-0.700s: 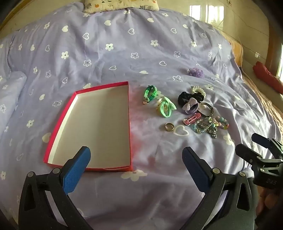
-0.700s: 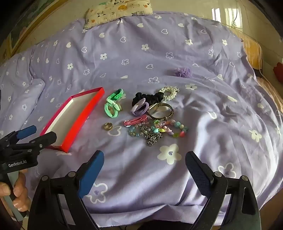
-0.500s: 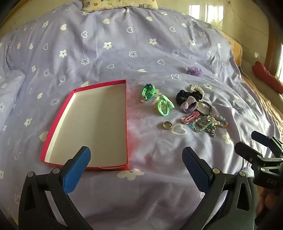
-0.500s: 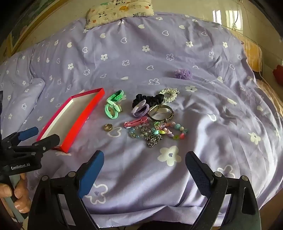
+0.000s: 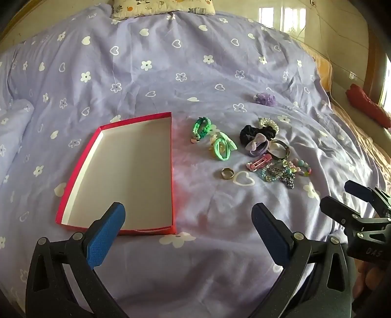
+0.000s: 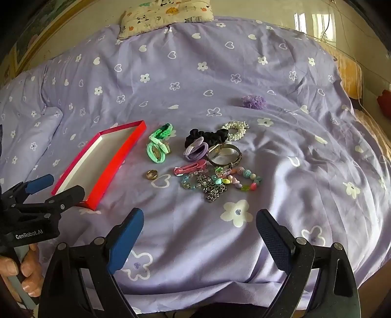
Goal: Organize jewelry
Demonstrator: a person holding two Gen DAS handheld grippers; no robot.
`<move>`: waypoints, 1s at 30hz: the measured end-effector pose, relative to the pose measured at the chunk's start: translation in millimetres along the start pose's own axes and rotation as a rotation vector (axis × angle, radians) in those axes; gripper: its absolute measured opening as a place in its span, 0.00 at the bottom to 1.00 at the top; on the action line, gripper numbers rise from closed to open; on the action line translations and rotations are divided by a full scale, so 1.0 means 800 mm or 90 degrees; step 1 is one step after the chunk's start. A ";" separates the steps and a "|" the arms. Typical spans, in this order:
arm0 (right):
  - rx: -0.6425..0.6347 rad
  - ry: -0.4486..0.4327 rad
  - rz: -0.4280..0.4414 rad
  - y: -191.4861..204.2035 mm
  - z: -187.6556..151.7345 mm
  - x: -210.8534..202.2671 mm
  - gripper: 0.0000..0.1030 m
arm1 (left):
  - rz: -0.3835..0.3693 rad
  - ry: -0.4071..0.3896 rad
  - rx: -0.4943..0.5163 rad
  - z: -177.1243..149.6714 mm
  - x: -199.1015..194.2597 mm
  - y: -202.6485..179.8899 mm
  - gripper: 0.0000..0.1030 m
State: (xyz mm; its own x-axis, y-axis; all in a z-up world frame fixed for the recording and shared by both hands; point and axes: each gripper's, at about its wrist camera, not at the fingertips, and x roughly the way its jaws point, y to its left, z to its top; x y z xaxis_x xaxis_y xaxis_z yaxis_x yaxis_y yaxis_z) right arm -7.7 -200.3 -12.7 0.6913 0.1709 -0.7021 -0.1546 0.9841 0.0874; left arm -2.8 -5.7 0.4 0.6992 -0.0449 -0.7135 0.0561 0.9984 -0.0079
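Note:
An empty red box [image 5: 127, 176] with a pale inside lies on the purple bedspread; it also shows in the right wrist view [image 6: 102, 161]. To its right lies a cluster: green hair ties [image 5: 221, 148] [image 6: 157, 146], a gold ring [image 5: 227, 173] [image 6: 152, 174], a pink clip [image 5: 259, 162] [image 6: 190, 167], a black scrunchie [image 6: 205, 135], a bangle [image 6: 224, 154], a pearl bracelet [image 6: 235, 129] and bead bracelets [image 6: 220, 182]. My left gripper [image 5: 188, 227] is open and empty near the box's front edge. My right gripper [image 6: 199, 232] is open and empty in front of the cluster.
A purple scrunchie [image 6: 254, 101] lies apart, farther back on the bedspread [image 6: 220, 73]. A patterned pillow [image 6: 166, 12] sits at the head of the bed. A red cloth [image 5: 366, 107] lies off the bed's right side. The bed's front edge is just below both grippers.
Both grippers have drawn back and tilted slightly, so the box and the jewelry sit a little lower and nearer in view. Nothing on the bed has moved.

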 end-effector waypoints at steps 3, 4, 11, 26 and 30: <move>-0.001 -0.002 0.000 -0.002 0.000 0.001 0.92 | 0.002 0.001 0.000 -0.001 0.000 0.000 1.00; 0.001 -0.001 0.001 -0.004 -0.001 0.002 0.92 | 0.003 0.001 -0.001 -0.001 0.000 0.000 1.00; -0.002 -0.002 -0.001 0.004 -0.002 -0.003 0.92 | 0.003 0.000 -0.001 -0.002 0.001 0.001 1.00; 0.001 -0.013 -0.003 0.005 -0.001 -0.009 0.92 | 0.006 -0.006 -0.002 0.001 -0.001 0.005 1.00; 0.001 -0.013 -0.001 0.004 0.000 -0.009 0.92 | 0.006 -0.006 -0.001 0.001 -0.001 0.005 1.00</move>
State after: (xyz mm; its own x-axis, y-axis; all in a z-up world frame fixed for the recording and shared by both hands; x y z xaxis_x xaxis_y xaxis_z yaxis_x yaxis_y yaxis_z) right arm -12.9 -198.6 -7.3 0.7063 0.1702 -0.6872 -0.1520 0.9845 0.0876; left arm -2.5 -1.4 1.5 0.7064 -0.0351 -0.7070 0.0476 0.9989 -0.0020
